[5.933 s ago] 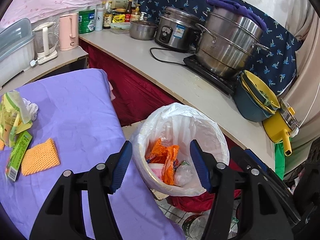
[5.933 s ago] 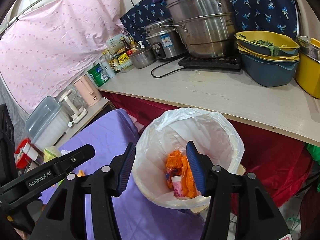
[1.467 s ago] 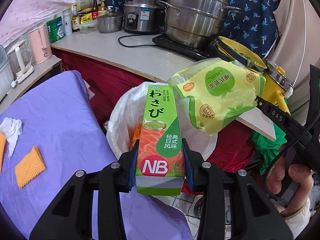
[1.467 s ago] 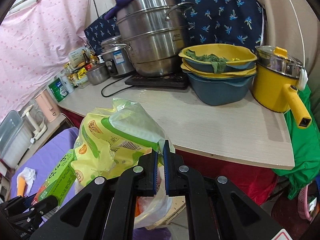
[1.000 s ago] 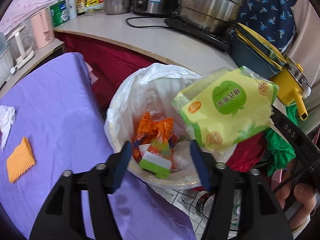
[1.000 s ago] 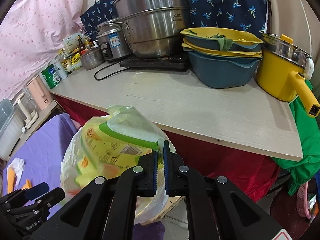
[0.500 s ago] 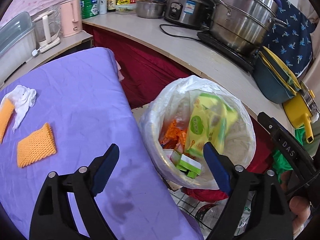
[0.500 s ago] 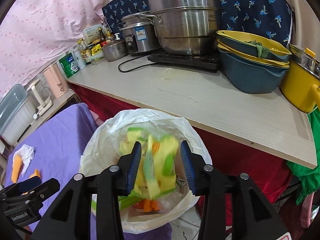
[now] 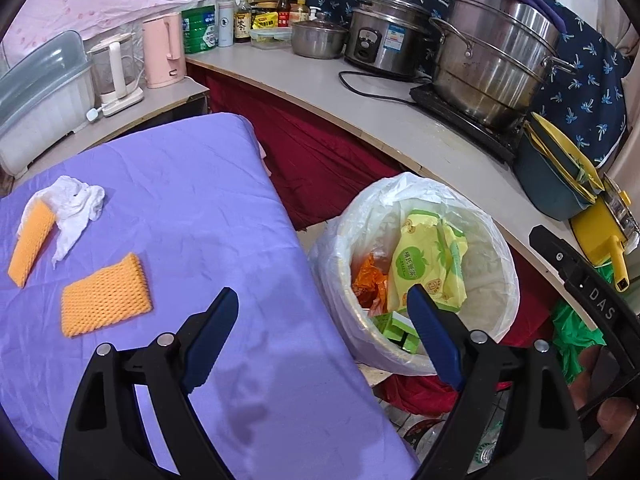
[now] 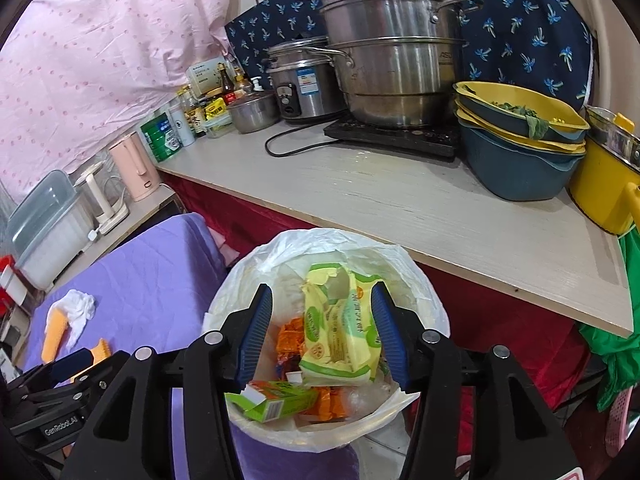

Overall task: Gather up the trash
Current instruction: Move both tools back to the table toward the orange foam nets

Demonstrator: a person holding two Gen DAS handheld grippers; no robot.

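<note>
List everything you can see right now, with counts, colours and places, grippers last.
Trash bin: 1, white liner, on the floor between table and counter.
Snack bag: 1, yellow-green, in the bin.
Wasabi box: 1, green, in the bin.
Orange wrappers: crumpled, in the bin.
Foam pads: 2, orange, on the table.
Tissue: 1, white, crumpled, touching the far pad.
Table: 1, purple cloth.
Counter: 1, pale wood.
Steamer pot: 1, steel, on a black hob.
Rice cooker: 1, steel.
Basins: stacked, yellow and blue.
Yellow pot: 1, at the counter's end.
Pink kettle: 1.
Left gripper: open, empty.
Right gripper: open, over the bin.
</note>
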